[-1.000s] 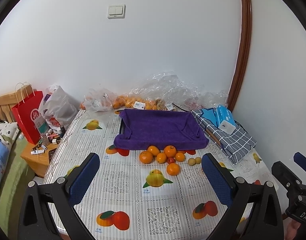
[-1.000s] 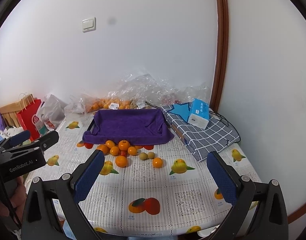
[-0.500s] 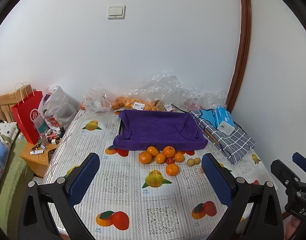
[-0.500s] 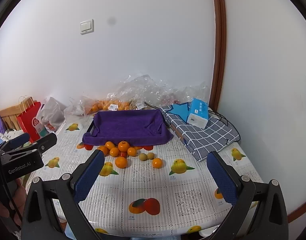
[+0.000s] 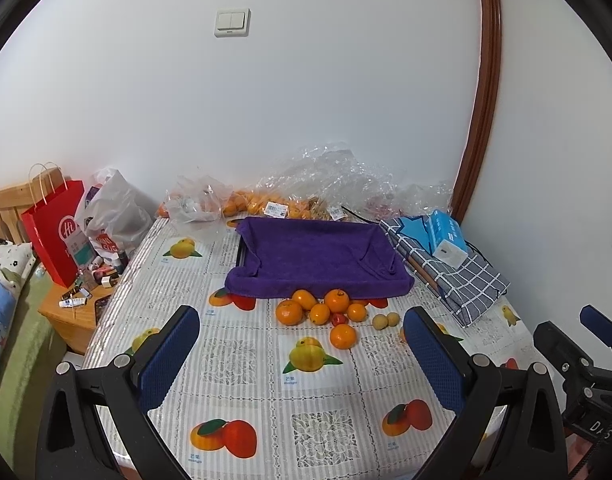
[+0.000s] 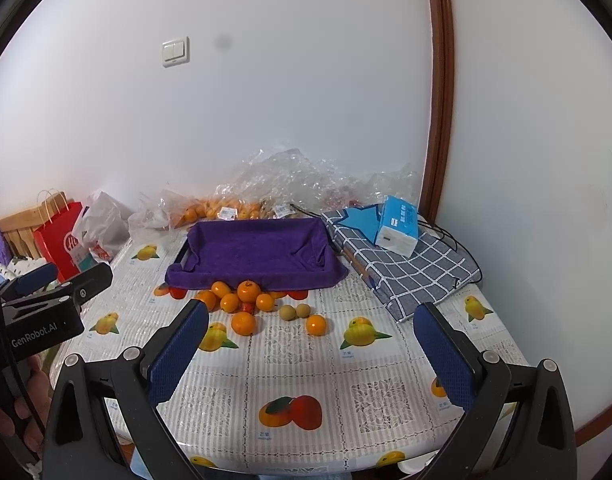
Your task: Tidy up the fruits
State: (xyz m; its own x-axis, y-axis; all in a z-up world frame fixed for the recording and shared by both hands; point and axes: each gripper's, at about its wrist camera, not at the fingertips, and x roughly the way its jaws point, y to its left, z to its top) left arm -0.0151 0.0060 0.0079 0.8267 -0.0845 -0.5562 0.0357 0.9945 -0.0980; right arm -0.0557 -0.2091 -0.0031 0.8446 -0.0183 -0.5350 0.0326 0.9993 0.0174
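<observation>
At the far left a red paper bag point(image 5: 54, 236) stands beside a white plastic bag point(image 5: 114, 216), off the table's edge; the left gripper point(image 5: 302, 356) hangs above the near part of the table point(image 5: 242, 364) with its jaws spread wide and nothing between them; its blue pads point(image 5: 168, 360) frame the fruit-print cloth below. Toward the middle, a tray draped in a purple towel point(image 5: 318, 256) sits with no fruit in it (the loose fruit all lies on the table, outside it); a cluster of oranges point(image 5: 318, 306) lies touching the towel's front edge, one orange point(image 5: 342, 336) apart in front, two small pale round fruits point(image 5: 385, 320) just to their right, and another orange point(image 6: 316, 325) beyond them. Behind the tray lie clear bags of oranges point(image 5: 266, 204). Further right, a blue tissue box point(image 6: 398, 226) rests on a folded checked cloth point(image 6: 410, 272); the right gripper point(image 6: 312, 354) is likewise released and empty, over the table's near right part.
</observation>
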